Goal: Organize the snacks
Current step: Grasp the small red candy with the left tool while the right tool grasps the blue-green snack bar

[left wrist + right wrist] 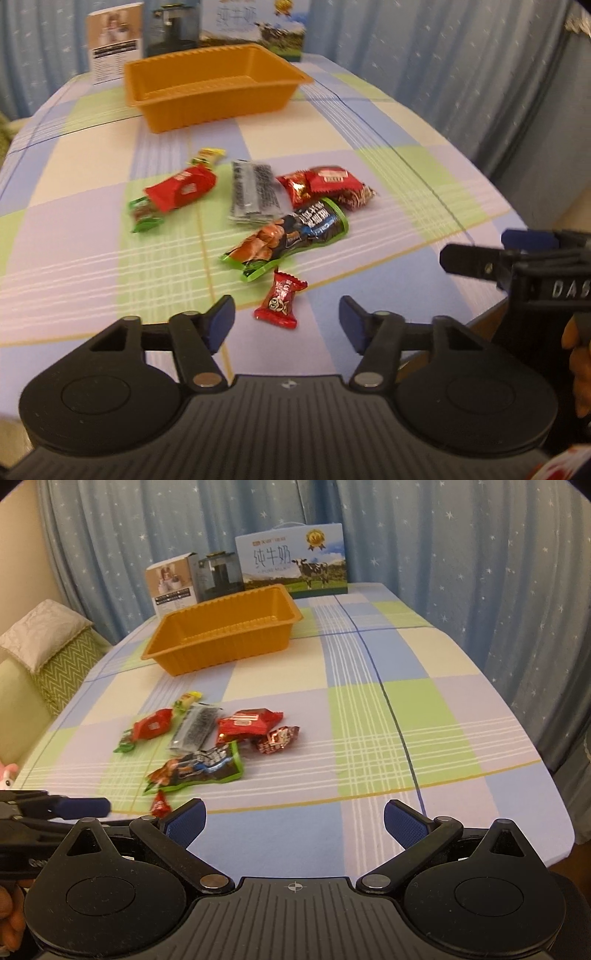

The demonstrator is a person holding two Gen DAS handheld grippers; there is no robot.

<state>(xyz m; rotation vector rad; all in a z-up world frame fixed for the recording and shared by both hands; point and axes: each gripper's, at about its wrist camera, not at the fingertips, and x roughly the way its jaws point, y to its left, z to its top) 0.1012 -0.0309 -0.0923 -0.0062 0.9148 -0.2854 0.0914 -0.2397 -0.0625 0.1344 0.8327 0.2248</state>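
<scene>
An orange tray (221, 107) (221, 653) stands empty at the far side of the checked tablecloth. Several snacks lie in a loose heap in front of it: a red candy with green ends (177, 192), a grey-black packet (255, 192), red packets (325, 181) and a dark green-edged packet (295, 232) (199, 768). A small red candy (280, 301) (160, 805) lies nearest, between the tips of my left gripper (286, 310), whose blue pads stand apart from it. My right gripper (294, 806) is open over bare cloth, to the right of the heap.
A milk carton box (291, 561), a dark box (218, 572) and a white box (171, 587) stand behind the tray. A cushioned chair (48, 638) is at the left. Blue curtains (480, 554) hang behind. The table's edge curves close on the right.
</scene>
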